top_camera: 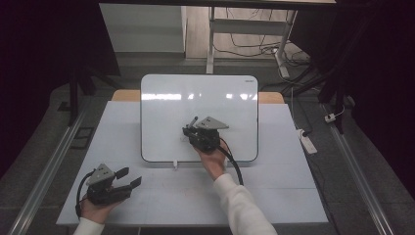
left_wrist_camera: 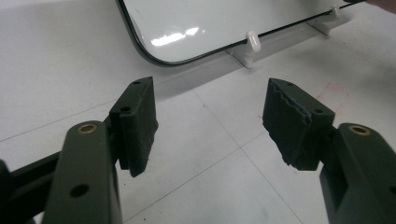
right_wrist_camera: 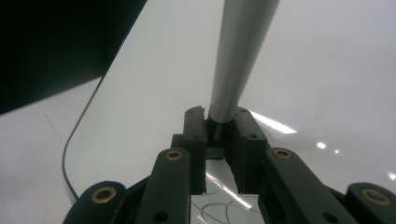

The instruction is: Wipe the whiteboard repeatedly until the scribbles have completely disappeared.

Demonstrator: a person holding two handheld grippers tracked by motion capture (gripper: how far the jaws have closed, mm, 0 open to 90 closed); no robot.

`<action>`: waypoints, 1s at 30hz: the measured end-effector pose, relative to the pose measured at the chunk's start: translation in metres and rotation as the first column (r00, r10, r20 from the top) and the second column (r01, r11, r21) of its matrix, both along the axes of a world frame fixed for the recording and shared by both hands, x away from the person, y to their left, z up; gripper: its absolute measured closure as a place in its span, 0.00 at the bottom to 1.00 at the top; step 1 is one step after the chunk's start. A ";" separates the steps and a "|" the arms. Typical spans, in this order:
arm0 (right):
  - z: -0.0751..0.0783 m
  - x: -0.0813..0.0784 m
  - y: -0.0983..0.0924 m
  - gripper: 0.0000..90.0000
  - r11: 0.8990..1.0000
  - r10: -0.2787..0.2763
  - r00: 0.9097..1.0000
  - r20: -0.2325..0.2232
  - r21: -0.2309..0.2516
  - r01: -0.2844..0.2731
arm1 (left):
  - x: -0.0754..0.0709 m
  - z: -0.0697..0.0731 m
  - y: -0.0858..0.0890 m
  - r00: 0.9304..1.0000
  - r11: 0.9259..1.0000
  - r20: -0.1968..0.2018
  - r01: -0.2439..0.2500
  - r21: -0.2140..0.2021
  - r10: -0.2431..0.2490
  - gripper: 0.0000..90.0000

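The right gripper (right_wrist_camera: 219, 122) clamped a grey marker (right_wrist_camera: 240, 51) over the whiteboard (top_camera: 166, 122) — the left gripper (left_wrist_camera: 210, 126) stood wide open, empty.

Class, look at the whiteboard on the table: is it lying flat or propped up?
Propped up. The whiteboard leans back on white feet at its lower edge, seen in the left gripper view.

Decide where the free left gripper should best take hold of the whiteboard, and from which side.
Probably the whiteboard's left edge, from the left: that edge is thin and bare, and it faces the left gripper, whose fingers stand open. The right gripper, shut on a grey pen, occupies the board's middle.
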State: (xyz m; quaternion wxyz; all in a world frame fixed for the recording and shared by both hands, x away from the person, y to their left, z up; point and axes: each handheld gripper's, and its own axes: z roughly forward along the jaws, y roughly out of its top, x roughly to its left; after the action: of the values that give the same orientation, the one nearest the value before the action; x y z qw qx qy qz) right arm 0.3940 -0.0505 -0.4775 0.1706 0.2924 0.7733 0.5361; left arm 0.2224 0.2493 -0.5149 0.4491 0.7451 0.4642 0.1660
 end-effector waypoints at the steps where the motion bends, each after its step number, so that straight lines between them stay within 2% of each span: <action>1: -0.005 -0.004 0.004 0.86 0.999 0.045 0.999 -0.005 -0.028 -0.045 | 0.000 0.000 0.000 1.000 1.000 -0.001 0.002 0.000 -0.002 0.40; 2: -0.009 -0.008 0.010 0.86 0.994 0.090 0.996 -0.010 -0.059 -0.091 | 0.001 -0.001 0.000 1.000 1.000 -0.002 0.001 0.001 -0.001 0.40; 3: -0.012 -0.012 0.013 0.86 0.991 0.107 0.994 -0.001 -0.076 -0.107 | 0.002 -0.001 0.000 1.000 1.000 -0.006 0.002 -0.001 -0.002 0.40; 5: -0.013 -0.012 0.013 0.86 0.992 0.102 0.995 0.006 -0.071 -0.102 | 0.002 -0.002 0.000 1.000 1.000 -0.010 0.000 0.000 0.000 0.40; 6: -0.010 -0.006 0.006 0.86 0.999 0.040 0.999 0.001 -0.001 -0.040 | 0.002 -0.002 0.000 1.000 1.000 -0.010 -0.001 0.001 0.001 0.40; 7: -0.007 -0.003 0.003 0.86 0.999 0.001 1.000 -0.001 0.033 -0.001 | 0.002 -0.001 0.000 1.000 1.000 -0.010 0.000 0.001 0.000 0.40; 8: -0.006 -0.002 0.001 0.86 0.999 -0.018 1.000 0.001 0.046 0.017 | 0.002 -0.001 -0.001 1.000 1.000 -0.008 0.001 0.002 -0.001 0.40; 9: -0.006 -0.003 0.003 0.86 0.999 -0.019 1.000 0.008 0.041 0.018 | 0.002 -0.002 -0.001 1.000 1.000 -0.008 0.003 0.003 -0.003 0.40; 10: -0.007 -0.005 0.006 0.86 1.000 0.008 1.000 0.011 0.014 -0.008 | 0.002 -0.002 -0.001 1.000 1.000 -0.009 0.003 0.005 -0.003 0.39; 12: -0.012 -0.010 0.011 0.86 0.995 0.086 0.996 0.004 -0.051 -0.086 | 0.003 -0.002 0.000 1.000 1.000 -0.013 0.004 0.005 -0.004 0.39; 13: -0.011 -0.010 0.010 0.86 0.994 0.091 0.996 0.006 -0.064 -0.090 | 0.003 -0.003 0.000 1.000 1.000 -0.016 0.004 0.004 -0.004 0.39; 14: -0.009 -0.007 0.007 0.86 0.996 0.073 0.997 0.007 -0.046 -0.073 | 0.003 -0.003 0.000 1.000 1.000 -0.016 0.004 0.004 -0.004 0.39; 16: -0.004 -0.002 -0.003 0.86 1.000 -0.005 1.000 -0.004 0.024 0.005 | 0.003 -0.003 0.000 1.000 1.000 -0.017 0.003 0.006 -0.003 0.39; 17: -0.005 -0.001 -0.004 0.86 0.999 -0.006 1.000 -0.012 0.034 0.007 | 0.003 -0.003 0.000 1.000 1.000 -0.017 0.003 0.005 -0.003 0.39; 18: -0.006 -0.004 -0.002 0.86 1.000 0.009 1.000 -0.016 0.020 -0.009 | 0.003 -0.003 0.000 1.000 1.000 -0.017 0.004 0.005 -0.004 0.39; 20: -0.011 -0.007 0.004 0.86 0.997 0.075 0.996 -0.046 -0.011 -0.075 | 0.003 -0.003 -0.001 1.000 1.000 -0.016 0.005 0.007 -0.005 0.38; 22: -0.011 -0.007 0.004 0.86 0.997 0.073 0.997 -0.037 -0.023 -0.074 | 0.004 -0.003 -0.002 1.000 1.000 -0.021 0.003 0.008 -0.002 0.37; 23: -0.007 -0.004 -0.001 0.86 1.000 0.019 1.000 -0.017 0.008 -0.019 | 0.003 -0.003 -0.002 1.000 1.000 -0.020 0.001 0.009 -0.001 0.37; 24: -0.007 -0.004 -0.003 0.86 1.000 0.009 1.000 -0.030 0.023 -0.008 | 0.003 -0.003 -0.001 1.000 1.000 -0.020 -0.001 0.009 0.001 0.36; 25: -0.008 -0.006 -0.001 0.86 1.000 0.013 1.000 -0.023 0.012 -0.013 | 0.003 -0.003 -0.001 1.000 1.000 -0.019 -0.004 0.009 0.004 0.36; 26: -0.009 -0.009 0.003 0.86 0.999 0.043 0.999 -0.022 -0.025 -0.044 | 0.003 -0.003 -0.001 1.000 1.000 -0.020 -0.005 0.009 0.006 0.36; 27: -0.009 -0.009 0.003 0.86 0.999 0.043 0.999 -0.022 -0.025 -0.044 | 0.004 -0.003 -0.001 1.000 1.000 -0.021 -0.006 0.010 0.007 0.36; 28: -0.011 -0.013 0.008 0.86 0.993 0.079 0.997 0.006 -0.091 -0.078 | 0.004 -0.003 -0.001 1.000 1.000 -0.022 -0.008 0.012 0.008 0.35; 29: -0.011 -0.013 0.008 0.86 0.993 0.079 0.997 0.006 -0.091 -0.078 | 0.004 -0.003 -0.001 1.000 1.000 -0.024 -0.008 0.012 0.008 0.35; 30: -0.007 -0.008 -0.001 0.86 0.999 0.024 1.000 0.001 -0.037 -0.024 | 0.004 -0.003 -0.001 1.000 1.000 -0.024 -0.010 0.013 0.010 0.34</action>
State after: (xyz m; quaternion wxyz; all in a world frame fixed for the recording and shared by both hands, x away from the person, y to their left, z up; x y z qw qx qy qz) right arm 0.3859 -0.0513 -0.4841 0.1700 0.2793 0.7864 0.5240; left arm 0.2262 0.2484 -0.5184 0.4379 0.7476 0.4723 0.1620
